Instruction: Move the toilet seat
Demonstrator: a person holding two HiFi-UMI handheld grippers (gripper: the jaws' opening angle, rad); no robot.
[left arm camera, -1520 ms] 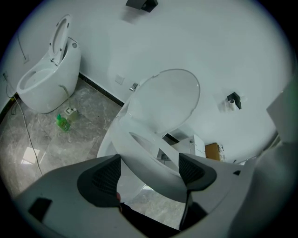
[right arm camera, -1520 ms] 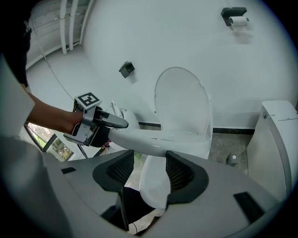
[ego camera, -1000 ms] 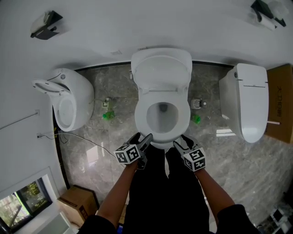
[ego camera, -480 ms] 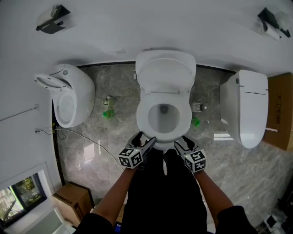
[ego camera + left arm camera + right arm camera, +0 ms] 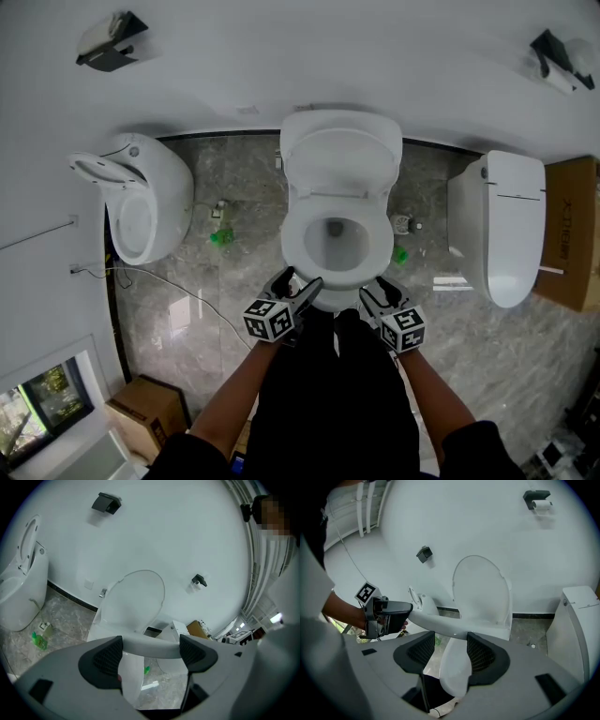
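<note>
Holds left gripper [image 5: 299, 285] and right gripper [image 5: 374, 292] with jaws parted astride the toilet seat [image 5: 292, 240] front rim (lid [image 5: 340, 159] upright beyond). Shows unreadable print on the cardboard box [image 5: 566, 225] far right of them.

Left tongs [image 5: 300, 281] and right tongs [image 5: 378, 289] nudged inward, tips now at toilet seat [image 5: 291, 242] front rim.

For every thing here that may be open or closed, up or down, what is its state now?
middle lid: up.
toilet seat: low, front edge at both tools.
left tool: open, seat edge across its jaws.
right tool: open, seat edge across its jaws.
left toilet: seat up.
right toilet: lid shut.
</note>
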